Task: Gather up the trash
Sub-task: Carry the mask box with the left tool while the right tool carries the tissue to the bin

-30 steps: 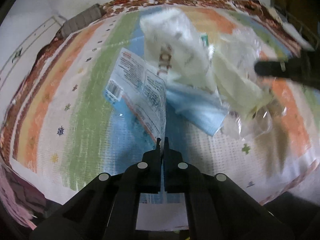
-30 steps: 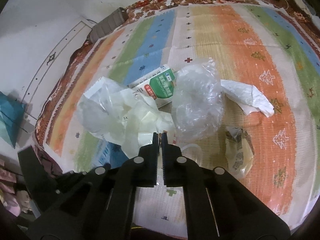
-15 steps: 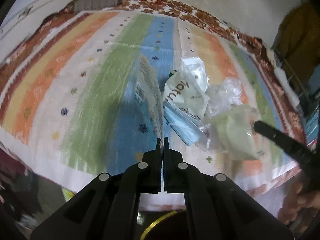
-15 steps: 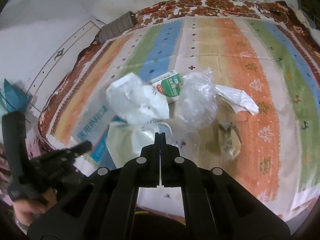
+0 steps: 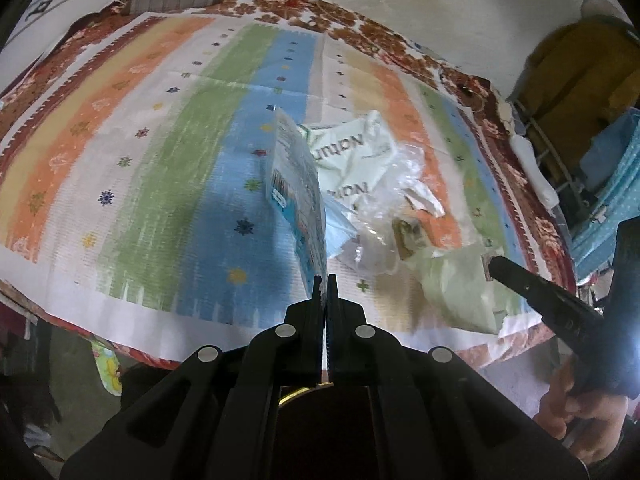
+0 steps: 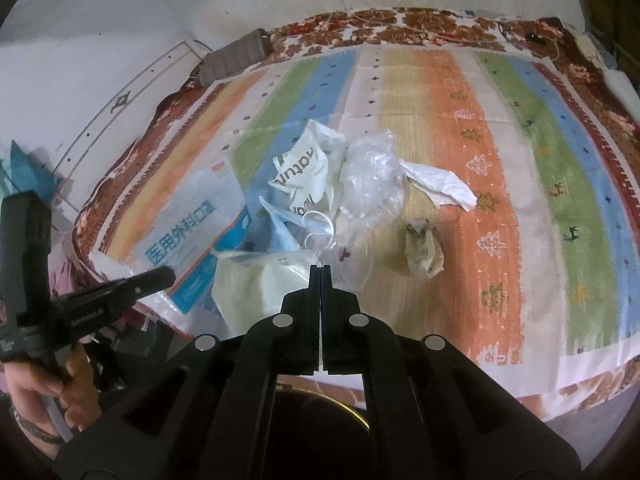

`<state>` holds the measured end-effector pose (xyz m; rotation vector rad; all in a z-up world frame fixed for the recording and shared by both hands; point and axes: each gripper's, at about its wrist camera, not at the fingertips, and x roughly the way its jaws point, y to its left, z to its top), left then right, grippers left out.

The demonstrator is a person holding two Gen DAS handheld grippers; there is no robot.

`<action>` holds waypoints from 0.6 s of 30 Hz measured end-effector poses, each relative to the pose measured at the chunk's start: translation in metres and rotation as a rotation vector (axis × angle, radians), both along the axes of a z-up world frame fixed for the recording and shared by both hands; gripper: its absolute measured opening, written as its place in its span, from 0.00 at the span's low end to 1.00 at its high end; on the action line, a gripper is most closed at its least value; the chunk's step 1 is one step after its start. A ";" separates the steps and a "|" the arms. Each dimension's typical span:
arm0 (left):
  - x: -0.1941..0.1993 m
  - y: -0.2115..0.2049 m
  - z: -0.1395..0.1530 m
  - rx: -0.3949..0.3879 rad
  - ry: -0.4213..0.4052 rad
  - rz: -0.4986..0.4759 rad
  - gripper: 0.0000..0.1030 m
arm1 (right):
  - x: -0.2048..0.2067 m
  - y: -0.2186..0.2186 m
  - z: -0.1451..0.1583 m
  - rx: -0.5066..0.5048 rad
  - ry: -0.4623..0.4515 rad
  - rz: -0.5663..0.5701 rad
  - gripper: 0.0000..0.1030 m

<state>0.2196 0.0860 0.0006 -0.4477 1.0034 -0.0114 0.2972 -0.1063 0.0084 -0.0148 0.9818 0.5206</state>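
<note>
My left gripper point(image 5: 325, 278) is shut on the corner of a flat blue-and-white mask package point(image 5: 296, 184), which hangs edge-on above the striped mat point(image 5: 168, 152). In the right wrist view the same package point(image 6: 196, 224) shows its printed face, with the left gripper point(image 6: 168, 274) at its lower edge. My right gripper point(image 6: 321, 268) is shut on a pale crumpled plastic bag point(image 6: 256, 284), lifted near the mat's front edge. On the mat lie a white lettered bag point(image 6: 308, 168), clear crumpled plastic point(image 6: 372, 176), a blue face mask point(image 6: 280, 228), white paper point(image 6: 440, 184) and a small crumpled wrapper point(image 6: 422, 248).
A grey rolled cushion point(image 6: 236, 56) lies at the mat's far left corner. A brass-coloured round rim point(image 6: 348, 408) shows below the right gripper, off the mat's front edge. Blue cloth and a rack point(image 5: 600, 152) stand beyond the mat on the right.
Both grippers have risen and drawn back toward the mat's front edge, each carrying its item. The mask package has turned from face-on to edge-on. The pale bag has left the pile.
</note>
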 end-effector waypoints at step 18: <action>-0.064 -0.026 0.029 -0.034 -0.134 -0.084 0.00 | -0.071 -0.014 0.017 -0.023 -0.076 0.041 0.00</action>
